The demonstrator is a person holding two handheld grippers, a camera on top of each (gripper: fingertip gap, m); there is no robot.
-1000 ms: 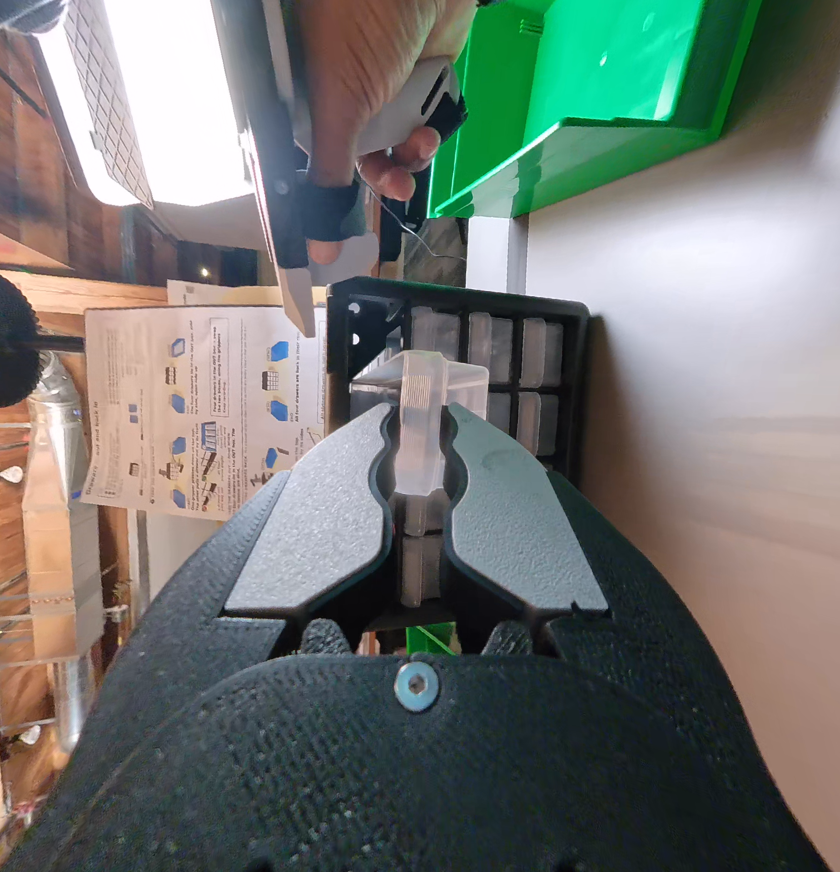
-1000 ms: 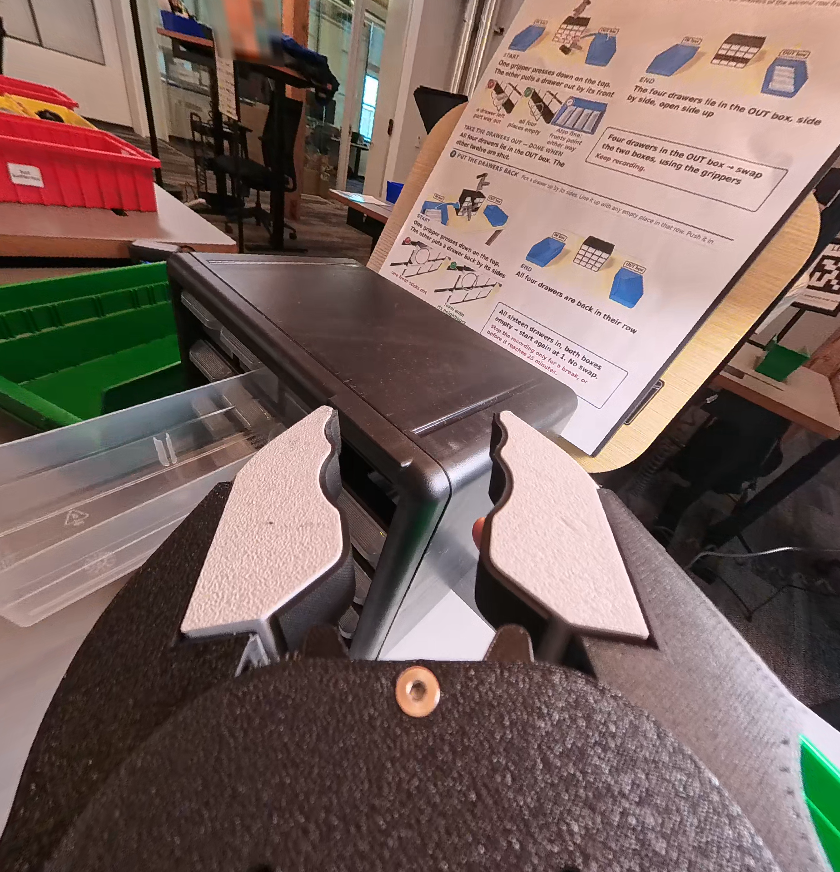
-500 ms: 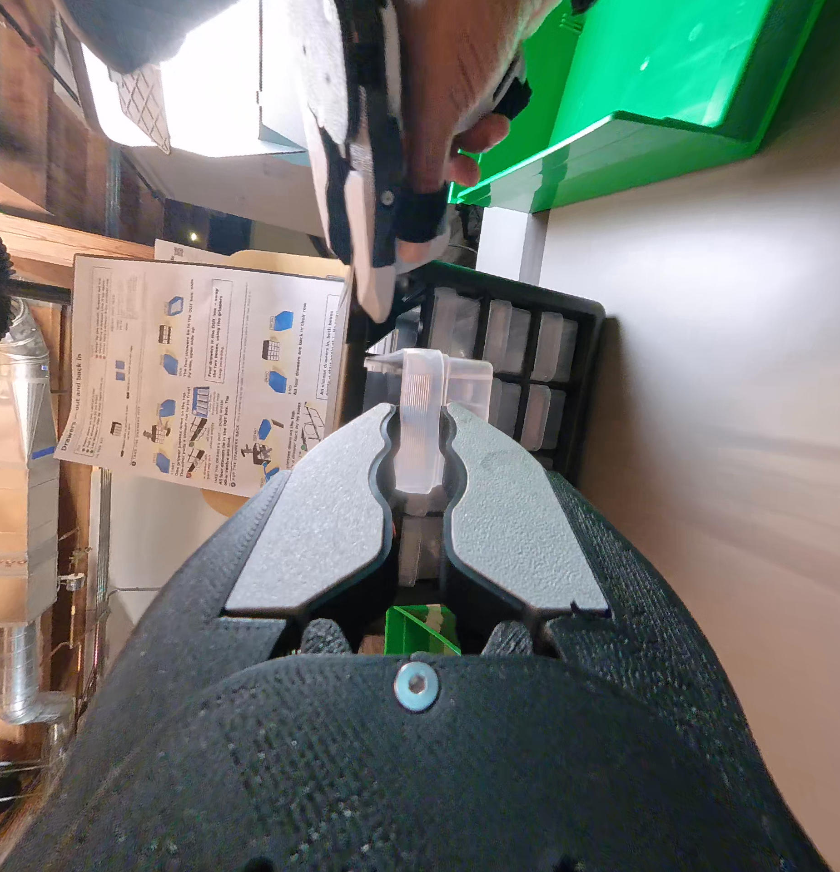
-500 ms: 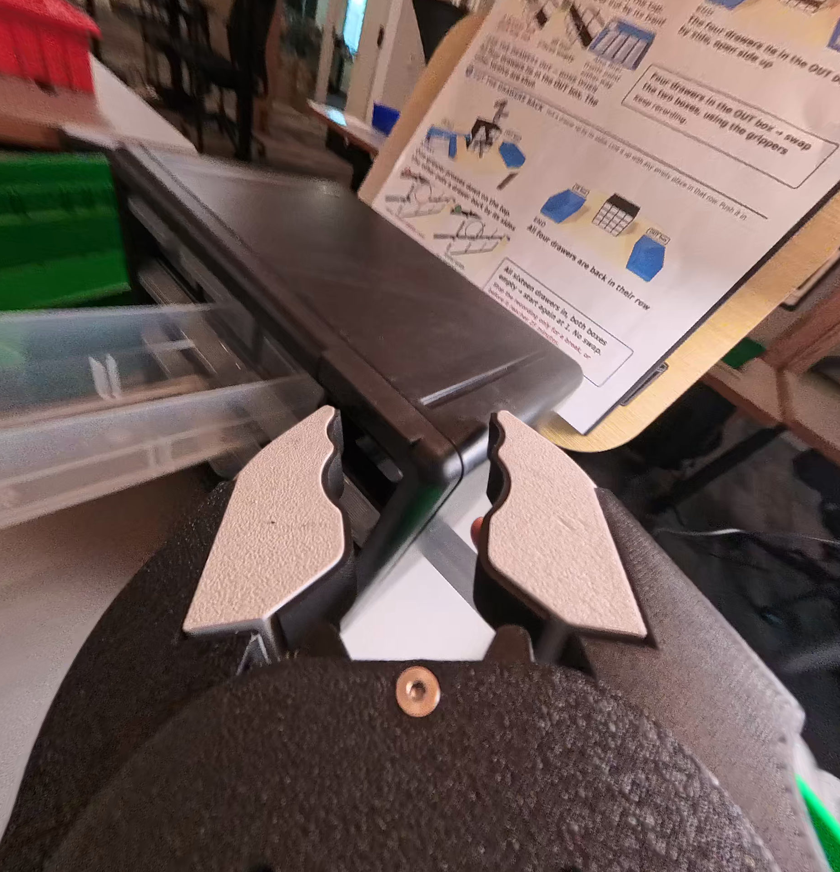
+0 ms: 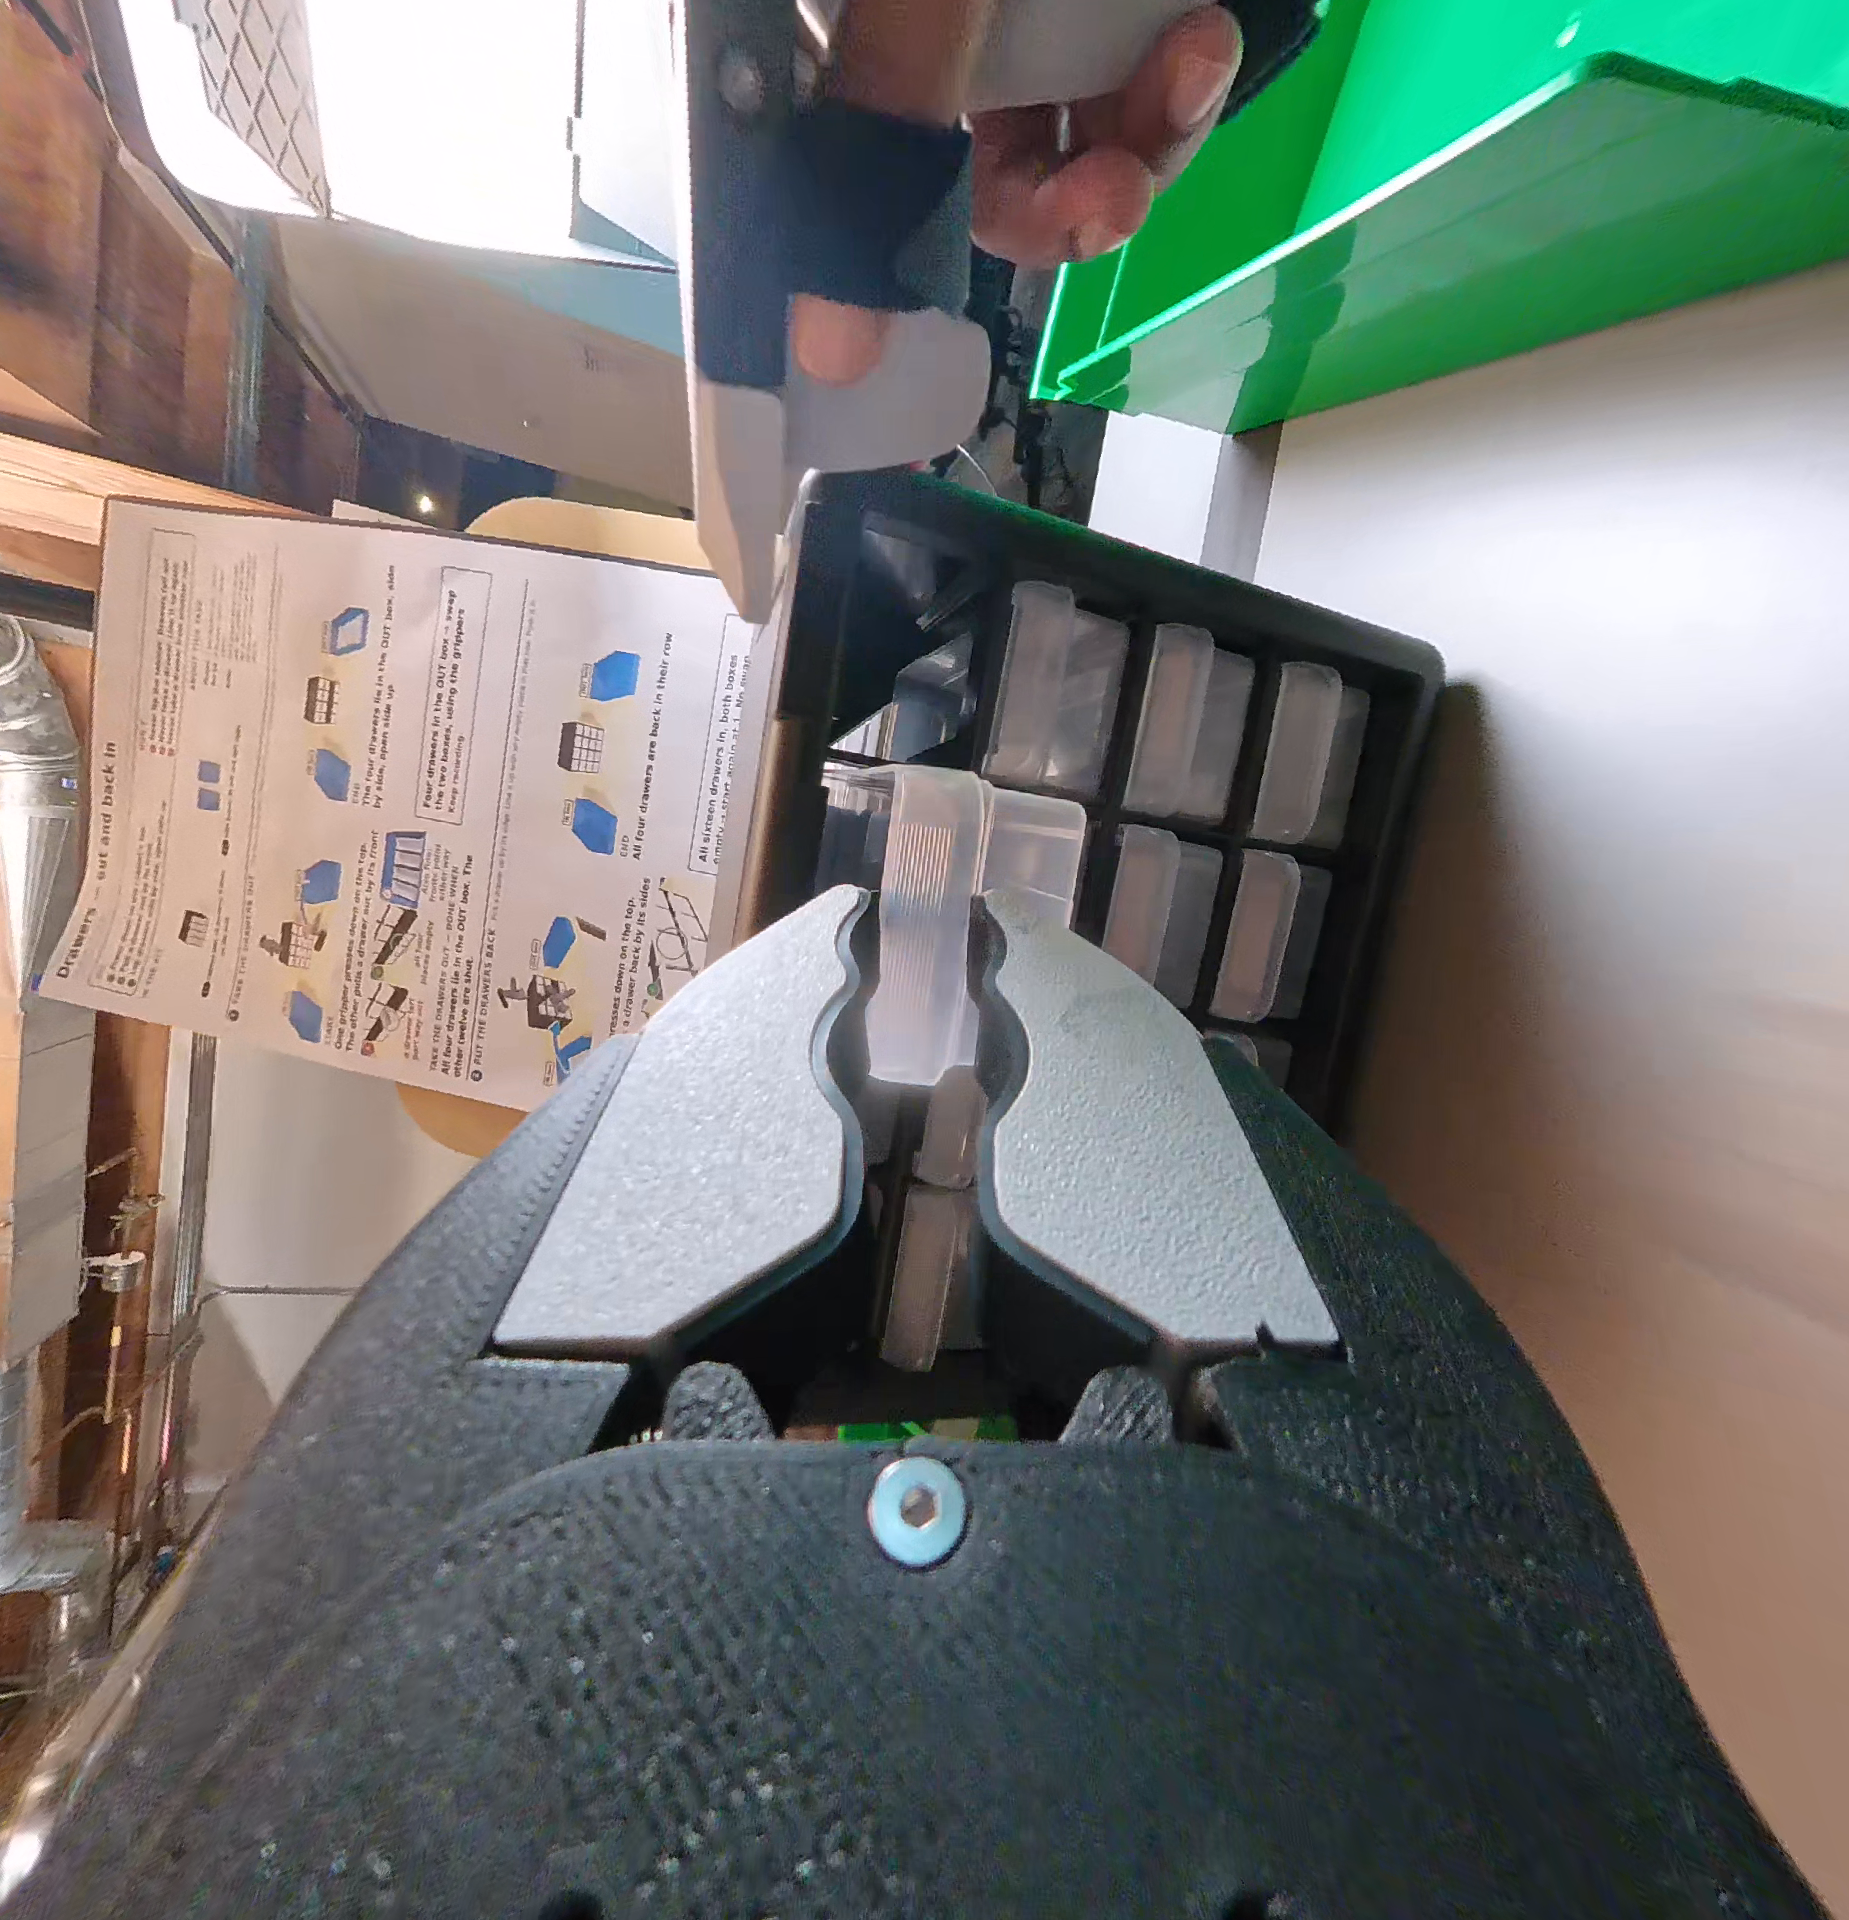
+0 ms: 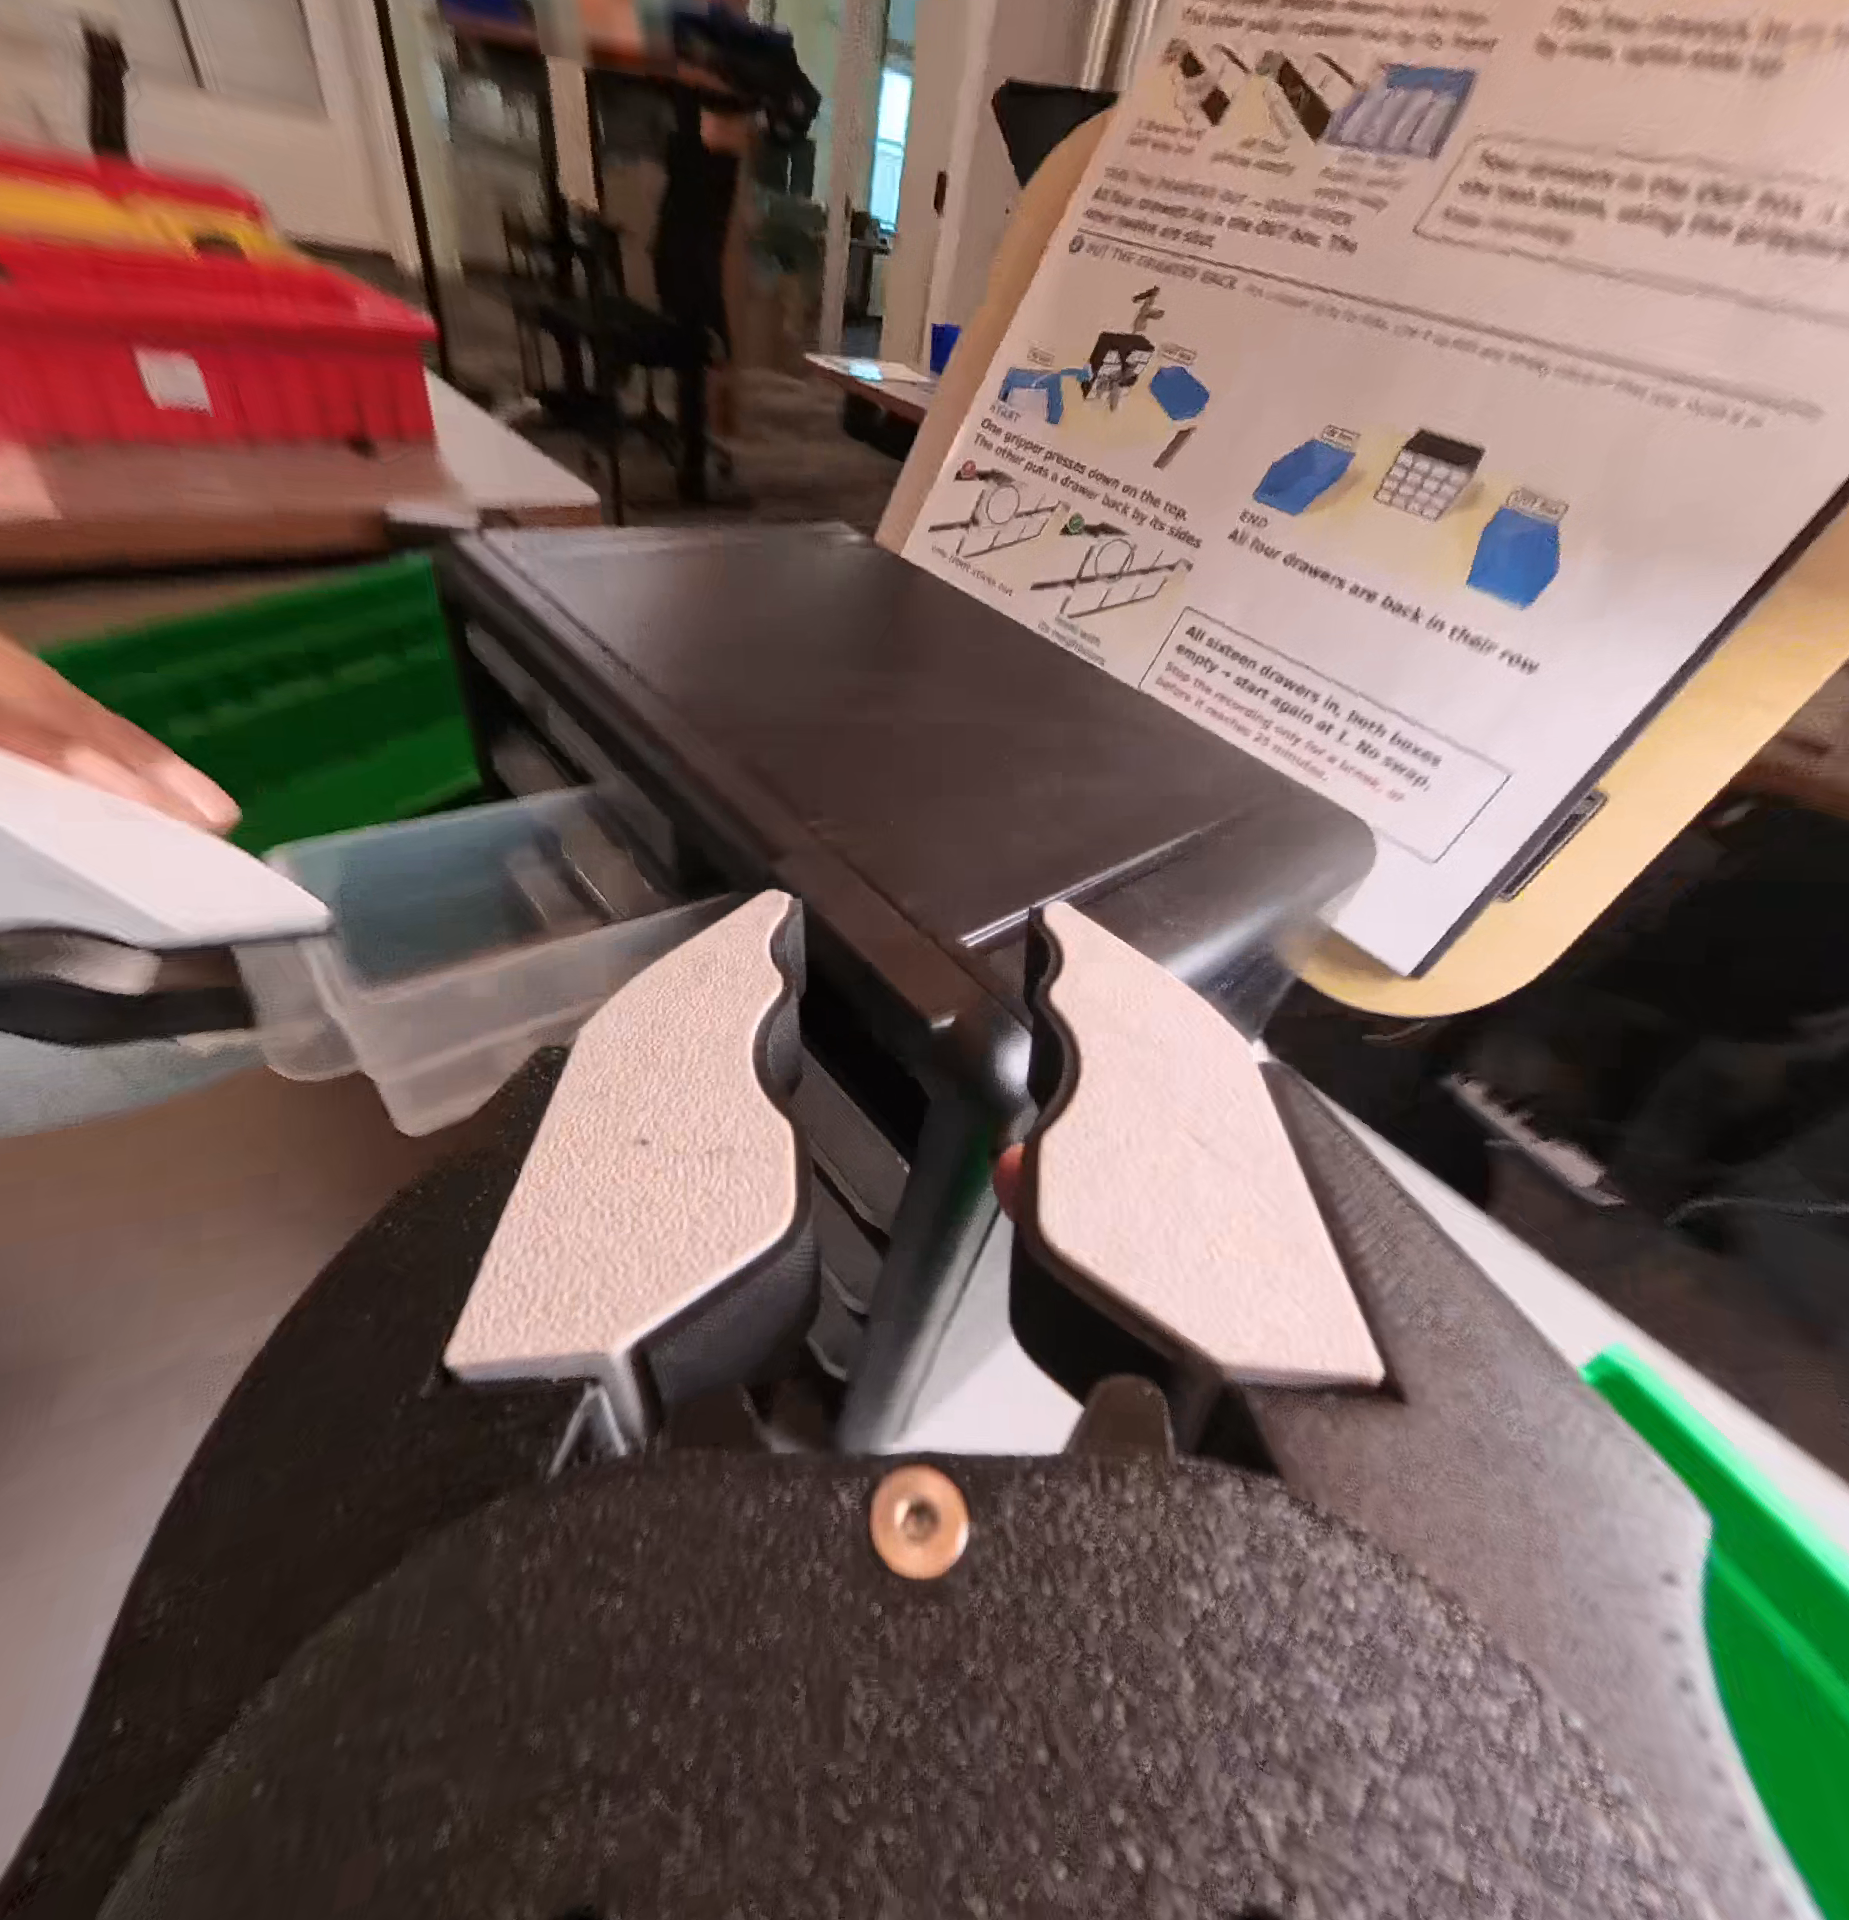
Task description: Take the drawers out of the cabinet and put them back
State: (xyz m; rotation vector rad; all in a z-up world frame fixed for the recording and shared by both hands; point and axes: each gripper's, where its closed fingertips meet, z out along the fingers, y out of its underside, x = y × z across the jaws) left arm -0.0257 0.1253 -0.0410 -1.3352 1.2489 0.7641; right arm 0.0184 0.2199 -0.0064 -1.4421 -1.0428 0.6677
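Note:
A black cabinet [image 5: 1419, 717] of small clear drawers stands on the table; it also shows in the right wrist view [image 6: 899, 707]. My left gripper [image 5: 922, 920] is shut on the ribbed front handle of a clear drawer [image 5: 930, 873]. That drawer [image 6: 463, 966] sticks partly out of the cabinet's top row, with a left finger [image 6: 120, 873] at its front end. My right gripper [image 6: 912, 925] is open, its jaws either side of the cabinet's top front corner. Whether it presses on the top I cannot tell.
A green bin [image 5: 1522, 208] lies beyond the cabinet, also seen in the right wrist view [image 6: 276, 686]; another green bin's edge [image 6: 1813, 1610] is at the near right. An instruction sheet [image 6: 1419, 416] on a board stands behind the cabinet. Red bins [image 6: 172, 343] sit on another table.
The drawer has slid further into the cabinet, and my left gripper has come into the right wrist view. The right gripper stays at the cabinet's top corner.

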